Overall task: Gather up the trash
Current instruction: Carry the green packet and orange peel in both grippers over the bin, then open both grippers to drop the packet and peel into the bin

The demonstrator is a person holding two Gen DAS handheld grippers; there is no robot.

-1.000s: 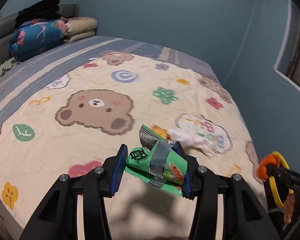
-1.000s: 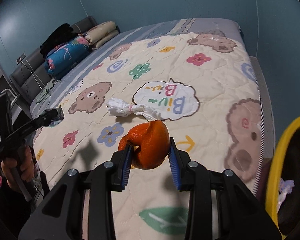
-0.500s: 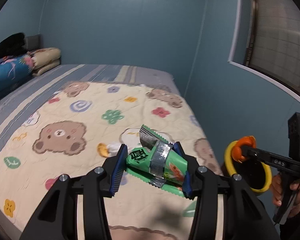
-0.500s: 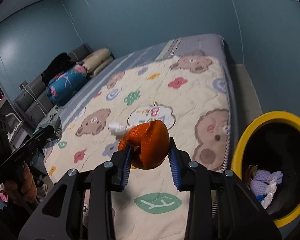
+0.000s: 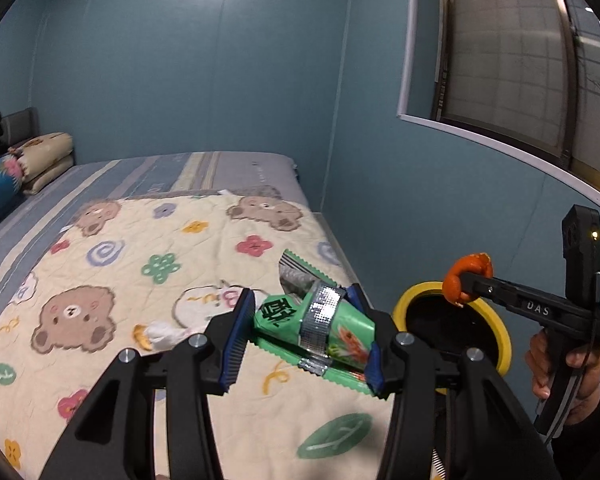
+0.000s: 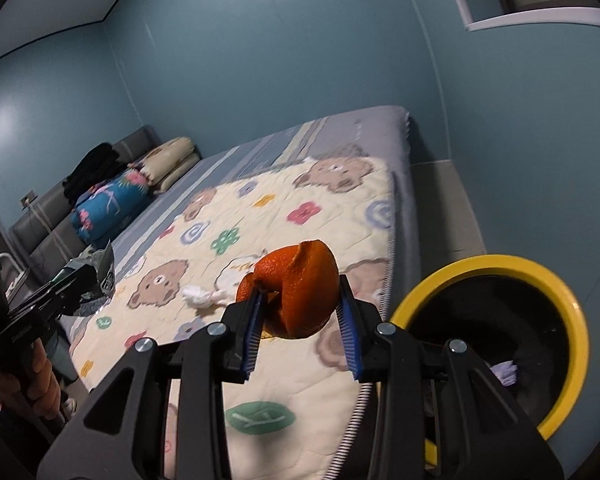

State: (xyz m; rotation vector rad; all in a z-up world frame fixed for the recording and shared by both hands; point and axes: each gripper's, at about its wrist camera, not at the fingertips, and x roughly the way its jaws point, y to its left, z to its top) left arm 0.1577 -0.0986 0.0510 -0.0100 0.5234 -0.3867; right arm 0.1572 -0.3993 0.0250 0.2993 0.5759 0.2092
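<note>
pinching from both sides, your left gripper has the green snack wrapper wedged crosswise between its blue ribbed pads, one crimped end poking up past the fingertips; it's crinkled foil plastic, banded with silver tape, black print on the green; your right gripper clamps the orange peel, a curled, pebbly shell standing up above the pads; both loads hang in the air over the bed edge; the peel sits just left of the bin, a round black tub with a glossy yellow rim, pale scraps lying inside; a twisted white tissue lies on the quilted bear-print blanket, soft and stitched
</note>
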